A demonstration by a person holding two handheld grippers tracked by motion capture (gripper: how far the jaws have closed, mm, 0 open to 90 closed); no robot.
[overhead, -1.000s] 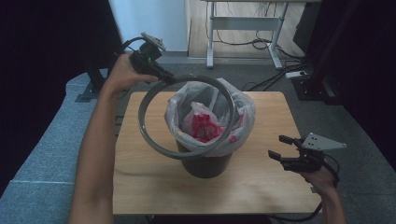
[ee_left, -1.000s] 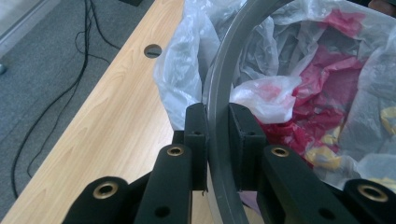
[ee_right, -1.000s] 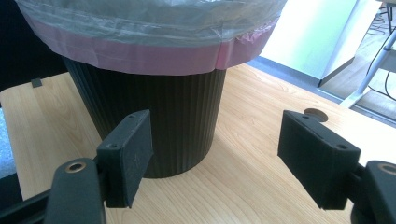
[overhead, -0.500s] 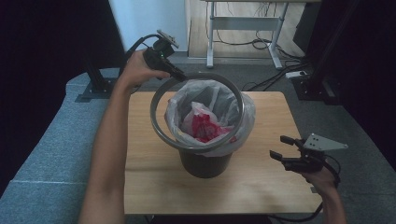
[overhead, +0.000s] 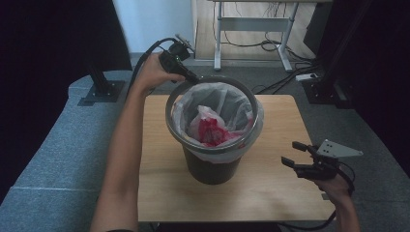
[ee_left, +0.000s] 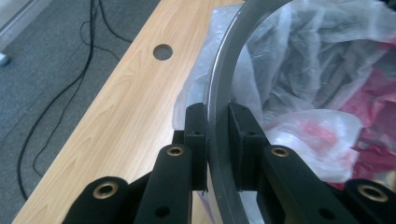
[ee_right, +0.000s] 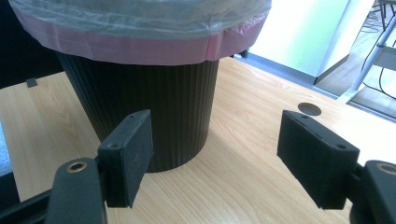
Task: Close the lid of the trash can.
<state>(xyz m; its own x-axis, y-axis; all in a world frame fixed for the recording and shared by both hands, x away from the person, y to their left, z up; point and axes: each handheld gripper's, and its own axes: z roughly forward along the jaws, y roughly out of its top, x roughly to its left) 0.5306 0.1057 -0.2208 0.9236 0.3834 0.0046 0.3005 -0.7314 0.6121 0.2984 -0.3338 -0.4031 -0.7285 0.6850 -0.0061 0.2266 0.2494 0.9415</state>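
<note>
Ring (ee_left: 219,93) of grey plastic sits clamped between the left gripper (ee_left: 217,140)'s jaws, above the bin (overhead: 212,164)'s bag (overhead: 193,104). If lowered off-centre, its far edge could snag the liner and drag it inward. Right gripper (ee_right: 215,154) waits spread wide, bin ahead, gripping nothing.

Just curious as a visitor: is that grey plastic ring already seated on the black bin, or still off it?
Cannot tell for sure. The grey plastic ring circles the bag-lined rim of the black bin, with the left gripper shut on it.
</note>
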